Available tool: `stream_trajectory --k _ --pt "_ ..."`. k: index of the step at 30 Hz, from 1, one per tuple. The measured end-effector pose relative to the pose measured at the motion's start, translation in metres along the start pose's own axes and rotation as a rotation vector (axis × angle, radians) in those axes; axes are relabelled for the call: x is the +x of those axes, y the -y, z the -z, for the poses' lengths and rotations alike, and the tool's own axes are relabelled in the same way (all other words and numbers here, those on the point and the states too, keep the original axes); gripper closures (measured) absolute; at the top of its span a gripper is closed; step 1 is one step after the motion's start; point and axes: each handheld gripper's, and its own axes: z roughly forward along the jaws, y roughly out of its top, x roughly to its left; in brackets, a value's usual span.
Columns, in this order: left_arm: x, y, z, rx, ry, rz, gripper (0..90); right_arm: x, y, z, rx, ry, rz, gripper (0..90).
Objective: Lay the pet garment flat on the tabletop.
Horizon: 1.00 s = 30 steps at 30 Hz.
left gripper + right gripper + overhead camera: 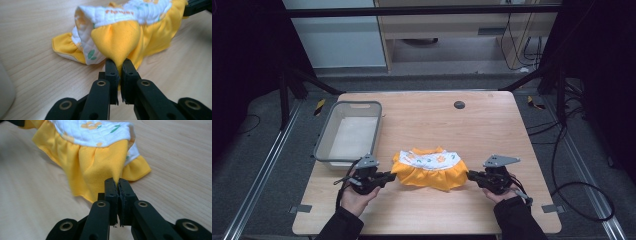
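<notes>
A small yellow garment (429,170) with a white quilted flowered top lies near the front middle of the wooden table (422,115). My left gripper (388,176) is shut on its left edge; in the left gripper view yellow cloth (117,42) is pinched between the jaws of that gripper (119,65). My right gripper (471,174) is shut on the garment's right edge. In the right gripper view the yellow fabric (100,162) runs down into the closed jaws of this gripper (118,184). The cloth hangs stretched between the two grippers.
A grey plastic basket (328,136) with a white bottom stands at the table's left side, just behind my left hand. A small dark round cap (459,104) sits in the tabletop near the far edge. Cables (572,185) lie on the floor at the right.
</notes>
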Motion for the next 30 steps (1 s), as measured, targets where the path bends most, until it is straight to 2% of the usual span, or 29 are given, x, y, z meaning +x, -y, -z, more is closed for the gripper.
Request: stream_trajectory --k 1,2,3,4,6,8,9,10,11,12,13,14,16,18,21,22,23,24,25,28,29,30 --pt "-0.002 0.001 0.007 -0.005 0.013 0.003 84.9 0.003 -0.001 0.005 -0.007 -0.012 0.001 87.0" --pt "-0.002 0.001 0.007 -0.005 0.013 0.003 84.9 0.007 -0.002 0.011 -0.011 -0.038 0.001 87.0" --pt "-0.006 0.004 0.017 -0.009 0.036 0.013 84.9 0.011 -0.002 0.016 -0.016 -0.054 0.003 86.9" --pt "-0.006 0.004 0.017 -0.009 0.036 0.013 84.8 0.016 -0.001 0.021 -0.018 -0.074 0.007 86.8" --pt "-0.011 0.014 0.022 0.016 0.042 0.016 84.7 0.020 0.001 0.024 -0.005 -0.092 0.009 86.7" --pt "-0.016 0.028 0.018 0.053 0.056 0.018 84.3 0.029 0.010 0.029 0.023 -0.113 0.022 86.5" --pt "-0.020 0.039 0.011 0.103 0.040 0.011 83.8 0.032 0.019 0.026 0.058 -0.091 0.021 86.2" --pt "-0.020 0.039 0.011 0.103 0.040 0.011 83.6 0.032 0.019 0.026 0.058 -0.091 0.021 86.2" --pt "-0.022 0.044 0.006 0.131 0.028 -0.001 83.6 0.032 0.025 0.021 0.089 -0.077 0.020 86.1" --pt "-0.024 0.048 0.000 0.148 0.014 -0.010 81.4 0.029 0.035 0.010 0.144 -0.044 0.018 84.7" --pt "-0.025 0.051 -0.004 0.164 0.002 -0.019 81.4 0.029 0.035 0.010 0.144 -0.044 0.018 84.7" --pt "-0.028 0.054 -0.013 0.197 -0.058 -0.069 74.1 0.027 0.039 -0.001 0.188 -0.026 0.024 80.8" --pt "-0.028 0.055 -0.016 0.199 -0.073 -0.074 63.1 0.027 0.040 -0.006 0.203 -0.008 0.028 78.3" --pt "-0.028 0.054 -0.012 0.147 -0.089 -0.090 53.8 0.028 0.040 -0.005 0.186 0.007 0.049 74.0" --pt "-0.029 0.051 -0.003 0.068 -0.108 -0.107 38.2 0.028 0.038 0.000 0.129 0.031 0.060 66.8" --pt "-0.029 0.051 -0.003 0.068 -0.108 -0.107 35.2 0.028 0.038 0.000 0.129 0.031 0.060 66.8" --pt "-0.029 0.047 0.002 0.014 -0.108 -0.110 33.4 0.027 0.036 0.005 0.078 0.054 0.066 62.7" --pt "-0.029 0.047 0.002 0.014 -0.108 -0.110 32.7 0.026 0.035 0.006 0.061 0.060 0.064 61.4" --pt "-0.029 0.045 0.005 -0.008 -0.112 -0.110 32.7 0.026 0.035 0.006 0.061 0.060 0.064 61.4" --pt "-0.026 0.033 0.014 -0.065 -0.125 -0.103 30.9 0.020 0.024 0.013 -0.044 0.086 0.061 56.4" --pt "-0.026 0.033 0.014 -0.065 -0.125 -0.103 31.0 0.019 0.022 0.014 -0.059 0.090 0.056 55.5" --pt "-0.022 0.025 0.017 -0.080 -0.140 -0.096 31.1 0.017 0.018 0.015 -0.079 0.090 0.046 54.2"
